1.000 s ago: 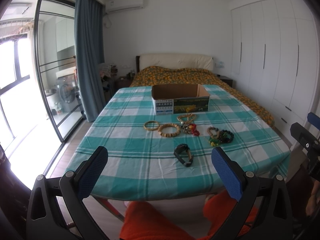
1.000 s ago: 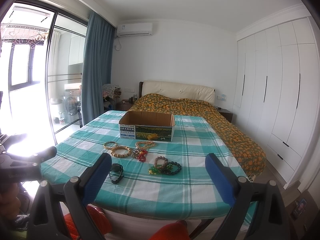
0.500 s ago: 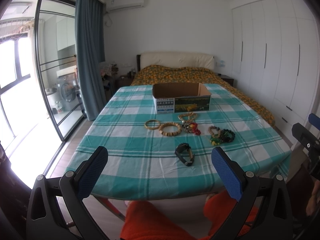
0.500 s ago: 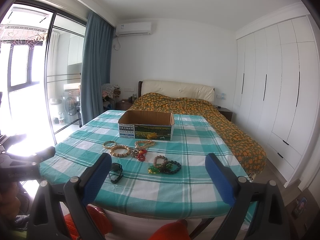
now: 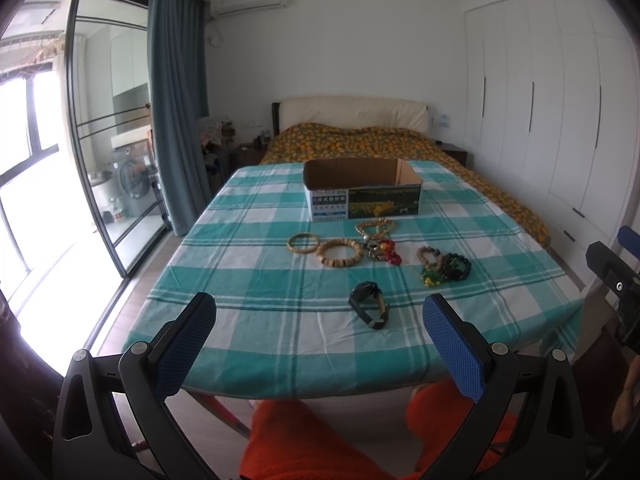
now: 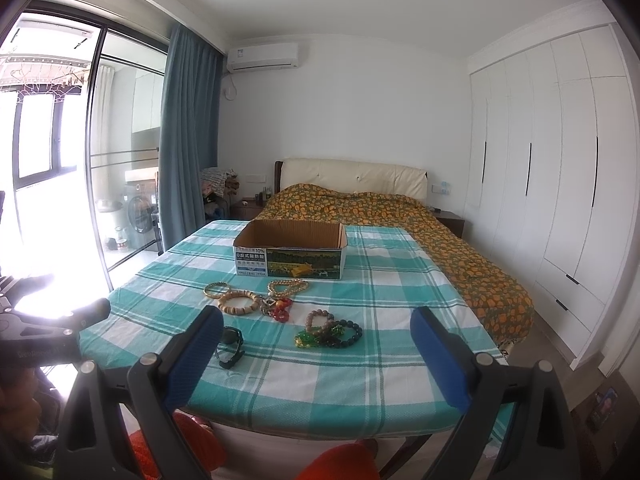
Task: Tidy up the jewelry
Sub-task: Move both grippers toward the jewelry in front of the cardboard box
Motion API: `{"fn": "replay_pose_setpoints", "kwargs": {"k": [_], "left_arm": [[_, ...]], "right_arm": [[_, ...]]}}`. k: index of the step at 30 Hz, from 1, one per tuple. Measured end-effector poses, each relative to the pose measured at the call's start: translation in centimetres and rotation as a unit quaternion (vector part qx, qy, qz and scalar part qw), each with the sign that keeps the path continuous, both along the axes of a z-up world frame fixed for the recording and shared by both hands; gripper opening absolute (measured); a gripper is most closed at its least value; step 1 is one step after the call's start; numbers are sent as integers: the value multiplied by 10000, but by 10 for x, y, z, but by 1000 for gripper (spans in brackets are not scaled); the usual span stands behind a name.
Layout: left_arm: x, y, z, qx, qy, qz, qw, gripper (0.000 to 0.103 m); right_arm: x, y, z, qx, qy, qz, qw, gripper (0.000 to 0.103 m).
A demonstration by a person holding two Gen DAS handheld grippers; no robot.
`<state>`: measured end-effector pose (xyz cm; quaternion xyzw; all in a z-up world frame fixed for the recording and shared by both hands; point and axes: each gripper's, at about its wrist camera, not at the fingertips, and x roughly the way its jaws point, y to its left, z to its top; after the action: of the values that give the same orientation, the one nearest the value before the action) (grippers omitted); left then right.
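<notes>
An open cardboard box (image 5: 362,190) stands at the far middle of a table with a teal checked cloth (image 5: 256,280). In front of it lie several bracelets: a thin gold bangle (image 5: 303,243), a wooden bead bracelet (image 5: 339,252), a gold bead strand (image 5: 375,227), red beads (image 5: 387,250), and a brown, dark and green bead cluster (image 5: 443,266). A black watch (image 5: 369,304) lies nearest. My left gripper (image 5: 320,340) is open and empty, short of the table's near edge. My right gripper (image 6: 316,354) is open and empty, also before the near edge; the watch (image 6: 231,345) sits by its left finger.
A bed with an orange patterned cover (image 6: 400,216) lies beyond the table. White wardrobes (image 6: 560,160) line the right wall. Glass sliding doors and a blue curtain (image 6: 188,140) are on the left. The person's orange-clad legs (image 5: 304,436) are below the table edge.
Both views have shifted only slightly; the grippers stay open and nothing on the table has moved.
</notes>
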<state>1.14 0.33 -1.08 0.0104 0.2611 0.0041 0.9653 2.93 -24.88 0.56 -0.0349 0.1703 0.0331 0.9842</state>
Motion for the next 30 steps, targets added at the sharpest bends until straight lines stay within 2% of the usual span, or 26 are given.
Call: {"fn": "replay_pose_setpoints", "kwargs": {"k": [12, 23, 30], "left_arm": [[30, 2, -10, 26, 357, 16, 9994, 103], [87, 21, -36, 128, 708, 240, 9971, 103], [122, 41, -58, -100, 1068, 374, 9935, 103]], "right_arm": [[29, -10, -8, 54, 220, -159, 9996, 96], [77, -31, -31, 127, 593, -415, 9973, 96], [110, -42, -52, 32, 843, -546, 9949, 96]]}}
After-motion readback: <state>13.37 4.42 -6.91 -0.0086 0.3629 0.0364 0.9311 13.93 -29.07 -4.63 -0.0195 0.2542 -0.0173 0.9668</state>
